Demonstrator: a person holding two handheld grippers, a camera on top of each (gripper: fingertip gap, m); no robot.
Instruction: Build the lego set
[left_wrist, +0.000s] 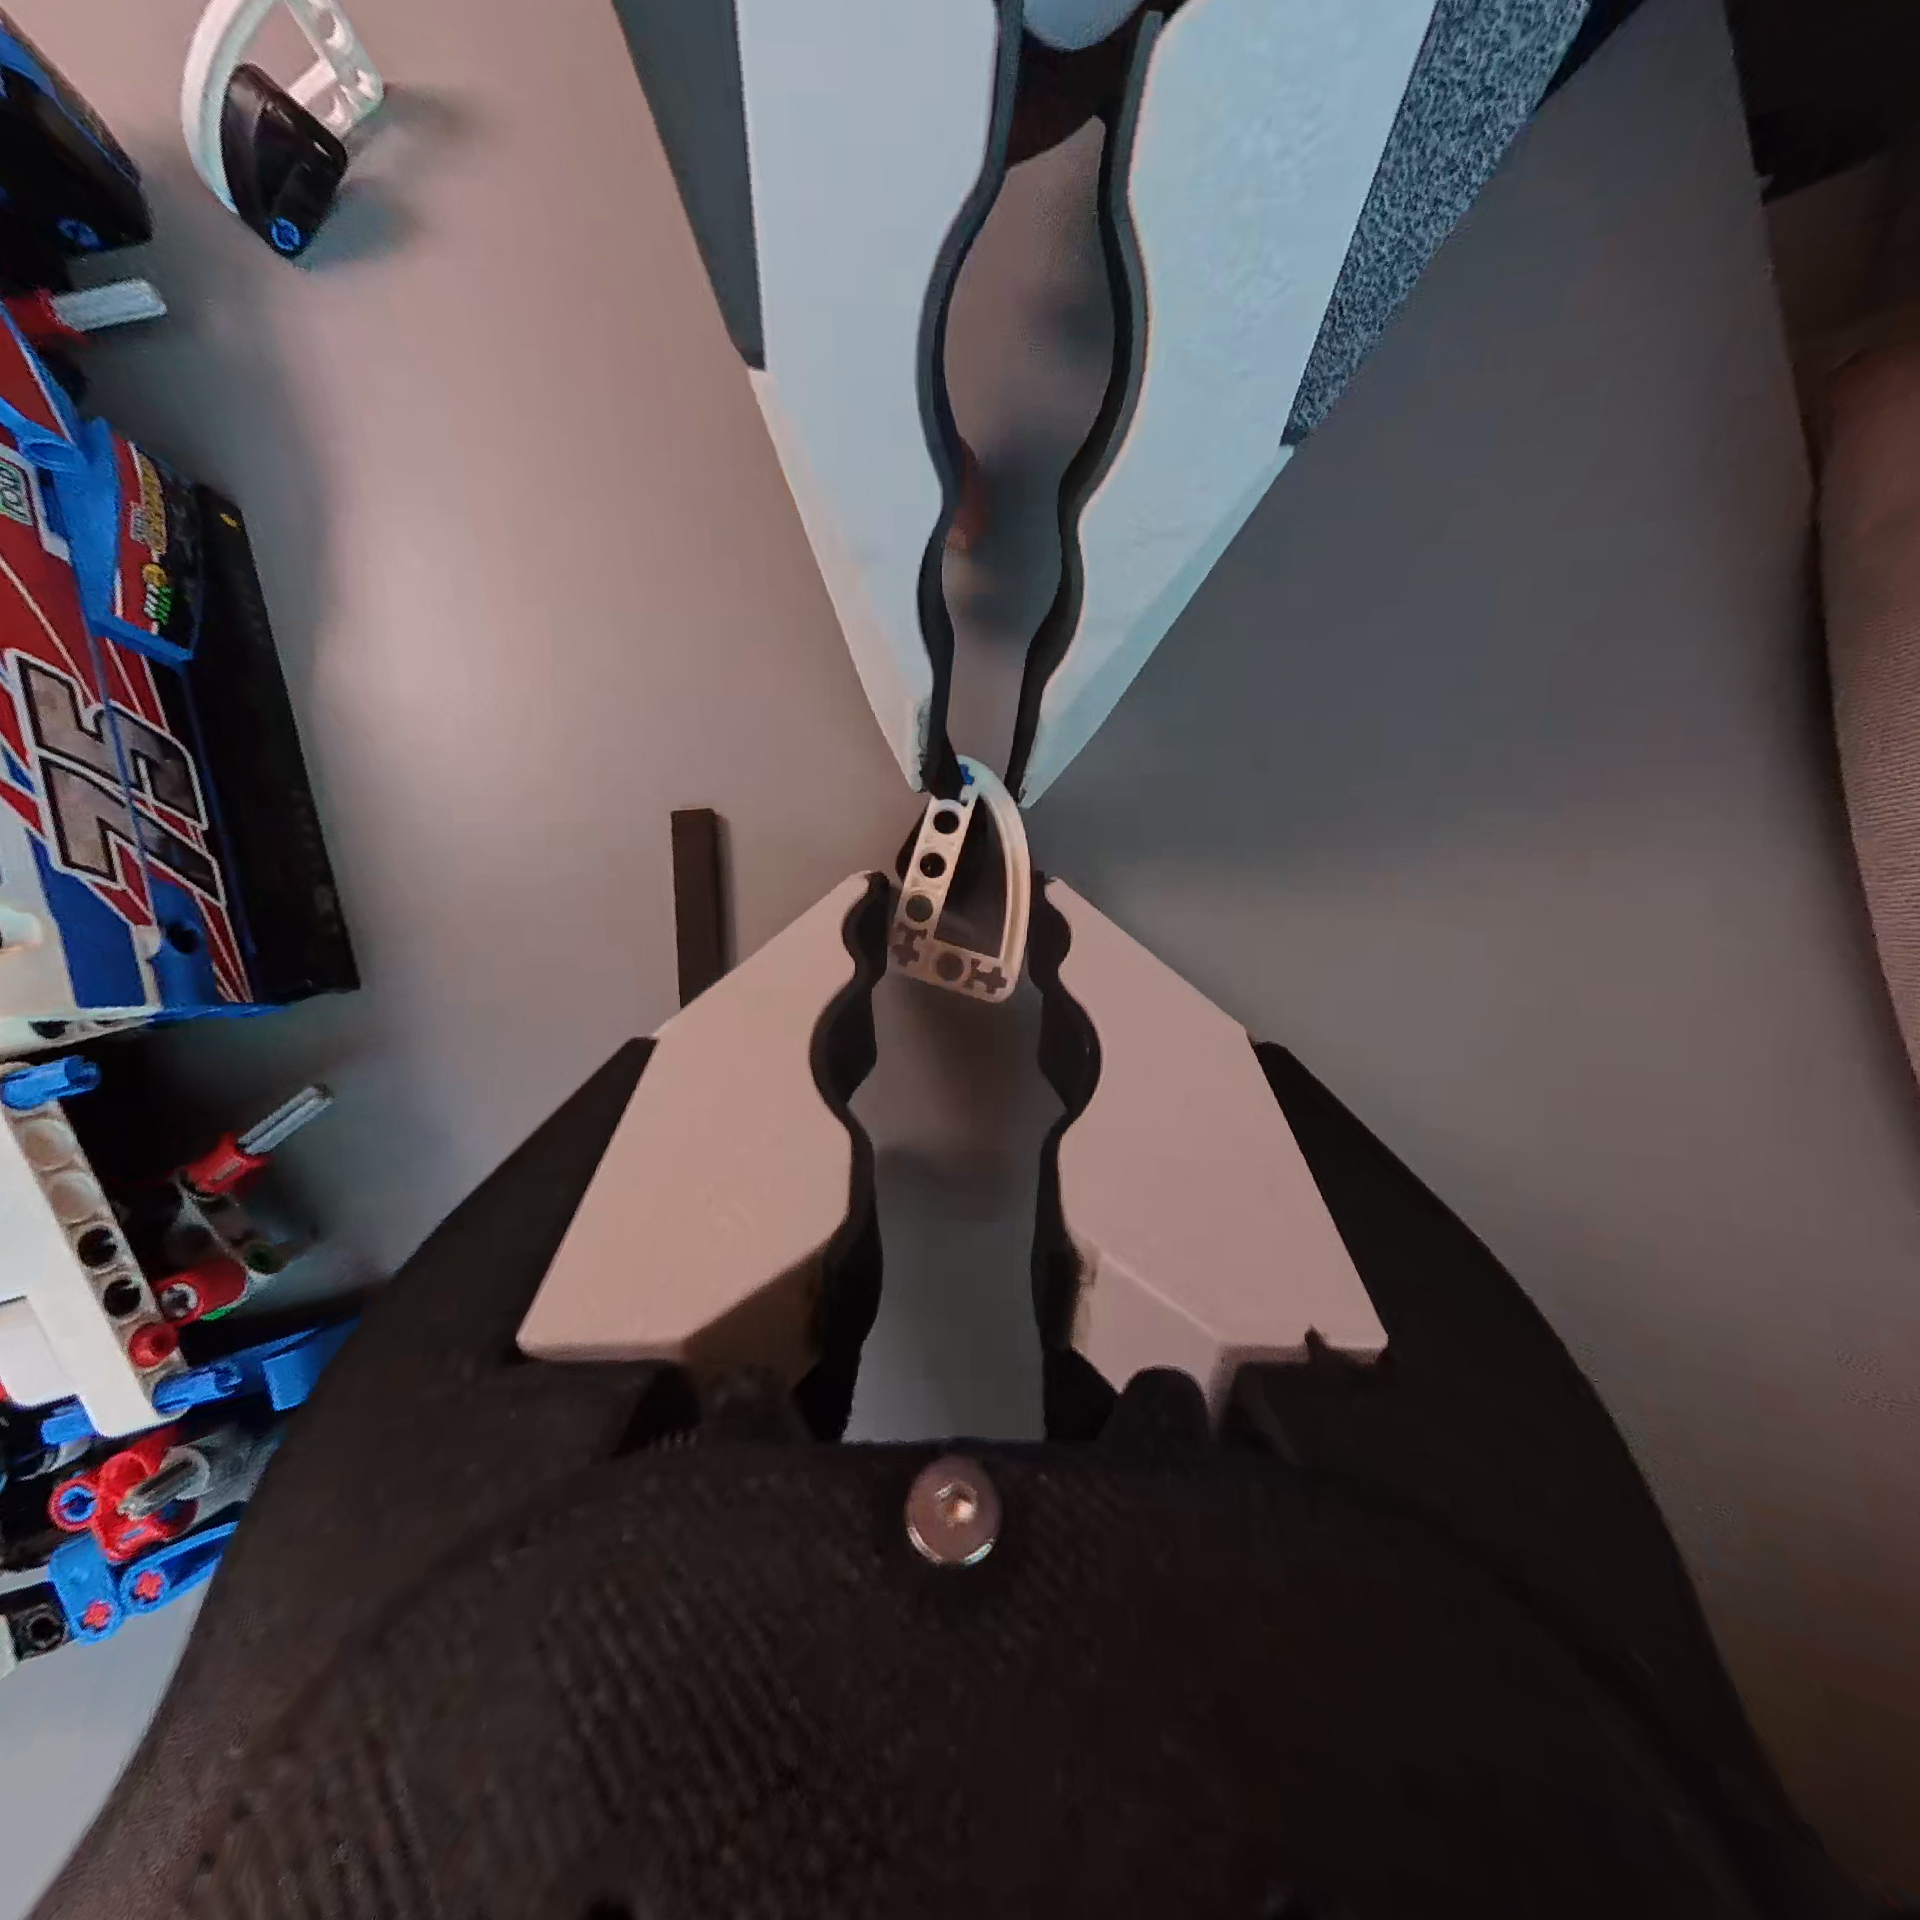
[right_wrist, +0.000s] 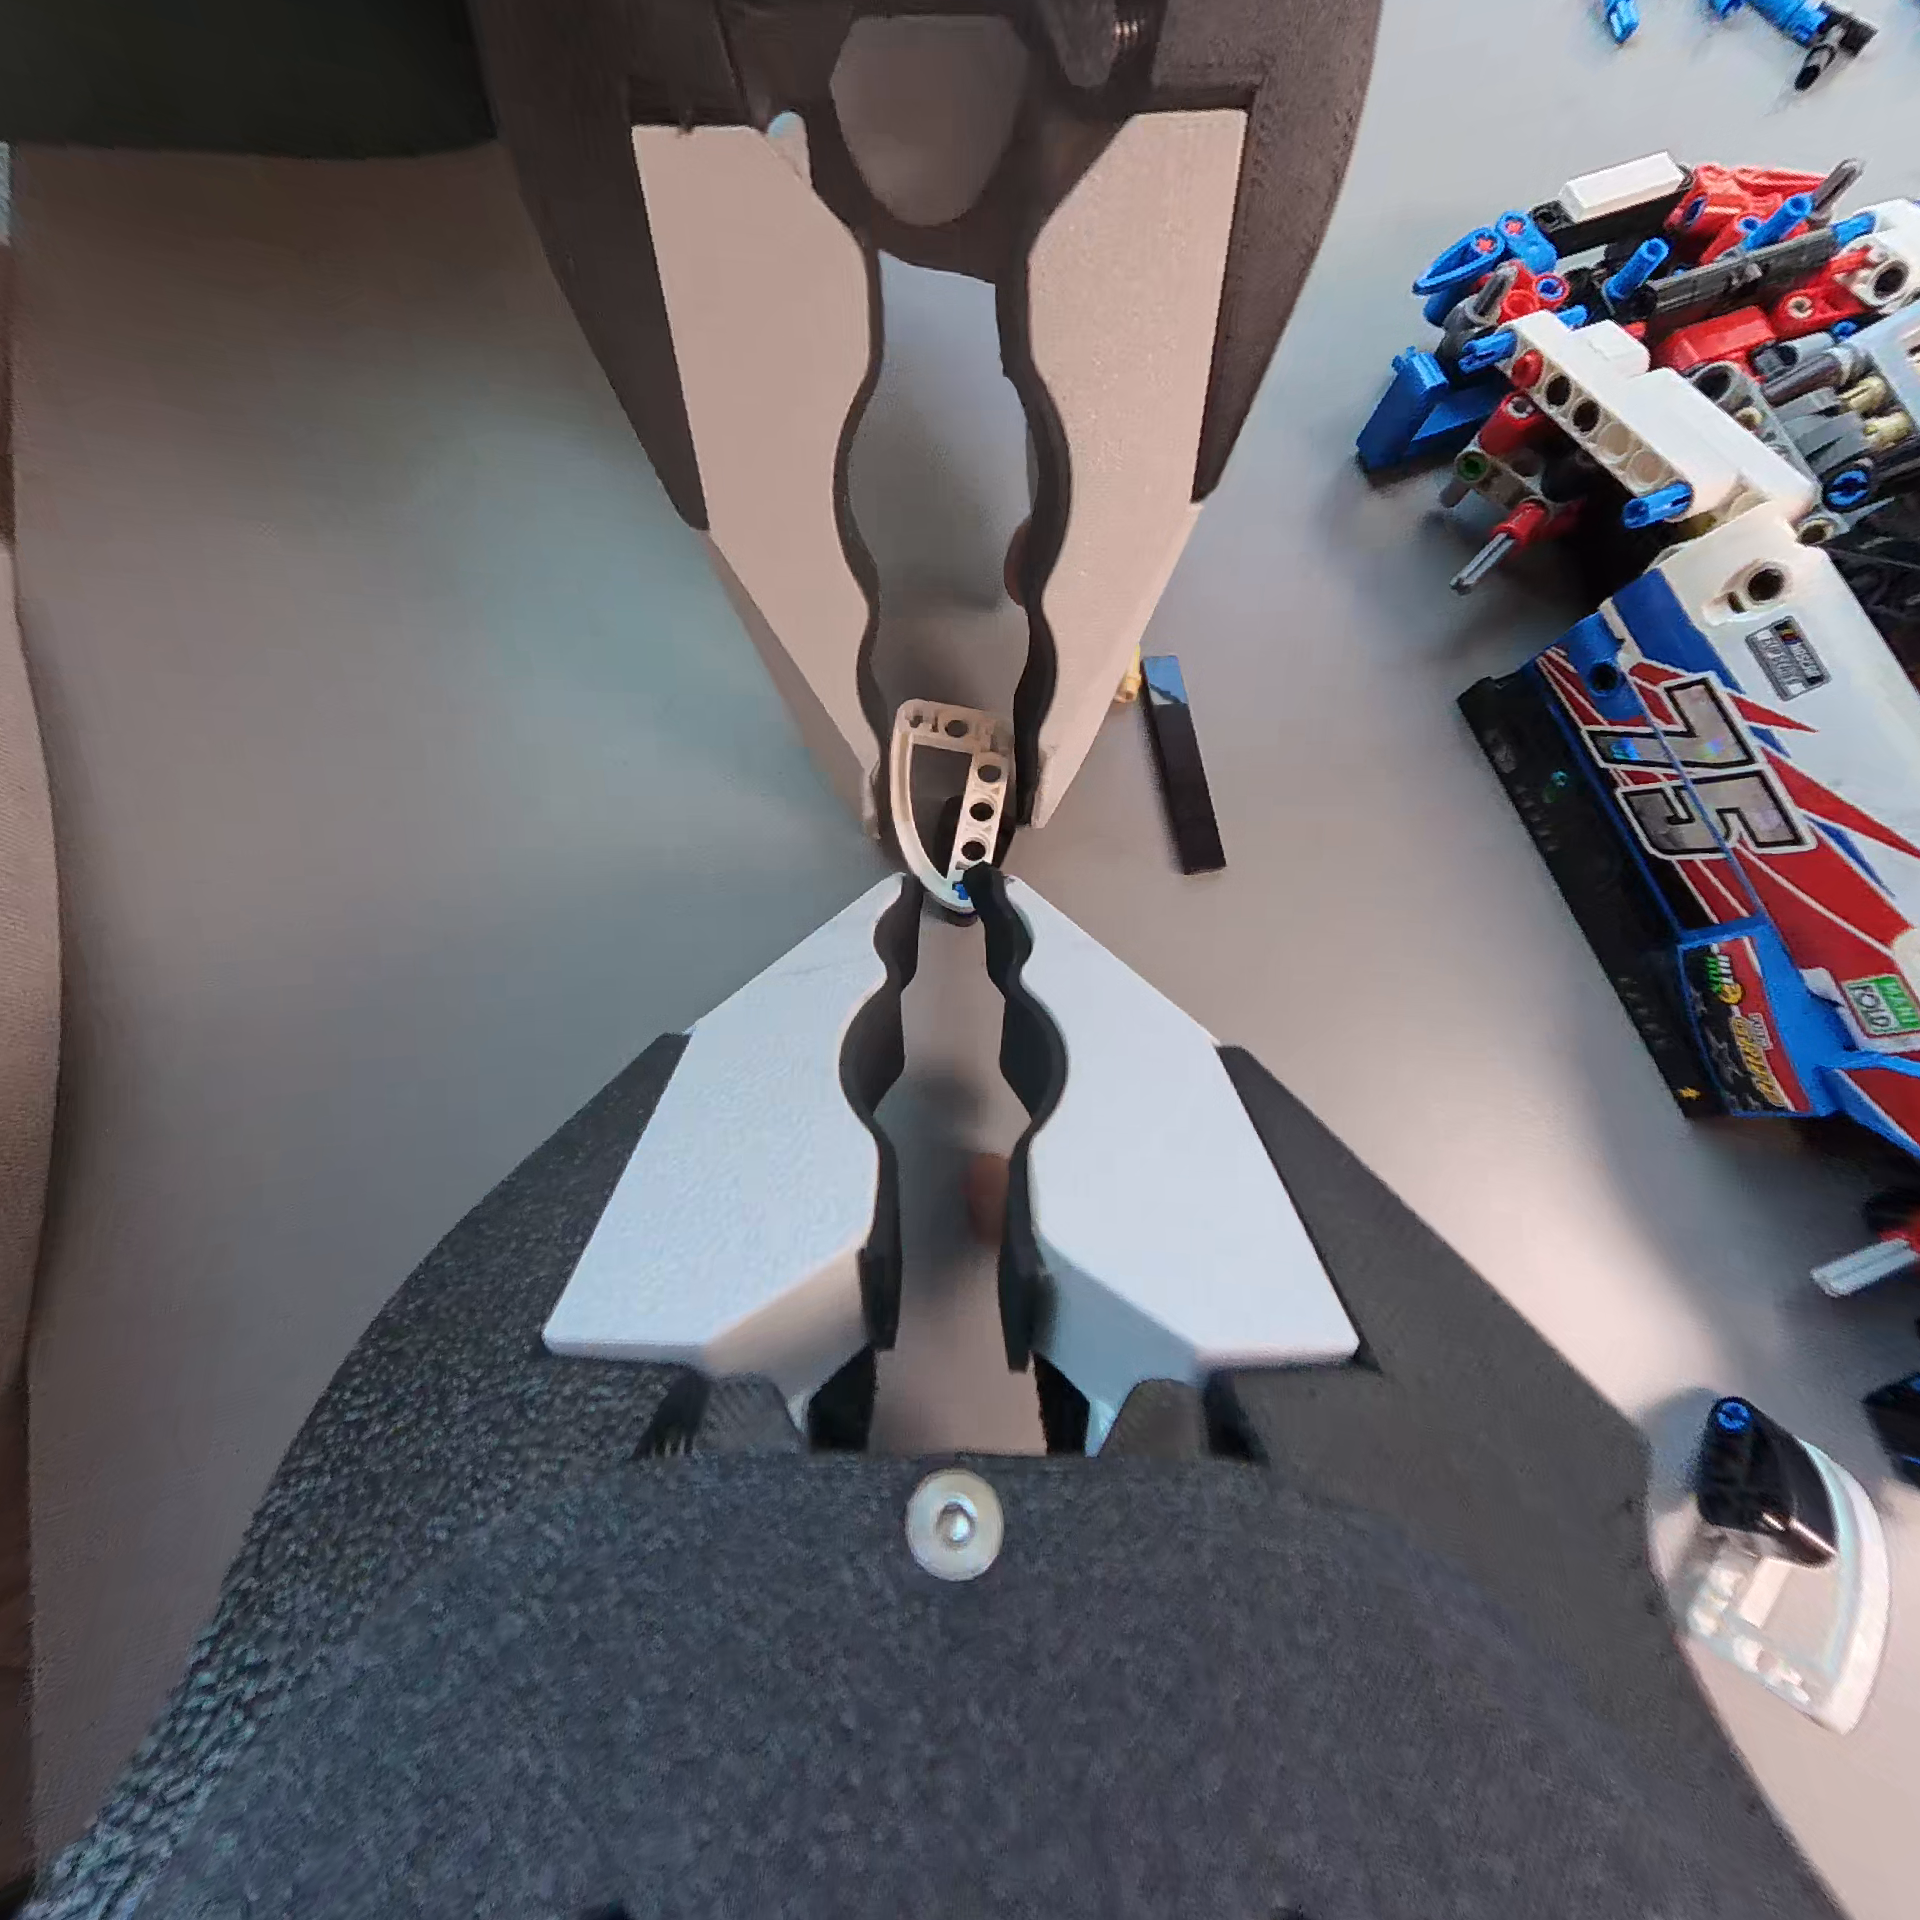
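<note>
A small white curved panel (left_wrist: 935, 862) with a holed beam edge hangs above the grey table, held between both grippers, which face each other tip to tip. My left gripper (left_wrist: 958, 894) is shut on its wide end. My right gripper (right_wrist: 945, 888) is shut on its narrow end, where a bit of blue shows. The panel (right_wrist: 982, 800) has a dark part inside it. The right gripper (left_wrist: 975, 779) comes in from the top of the left wrist view. The left gripper (right_wrist: 954, 821) comes in from the top of the right wrist view.
The part-built red, blue and white car (left_wrist: 125, 779) (right_wrist: 1714, 831) lies to one side. A black flat bar (left_wrist: 696, 904) (right_wrist: 1179, 758) lies near the grippers. A second white curved panel with a black part (left_wrist: 270, 135) (right_wrist: 1766, 1558) lies apart. Loose blue pieces (right_wrist: 1766, 21) lie far off. Left and right tips are no more than a few centimetres apart.
</note>
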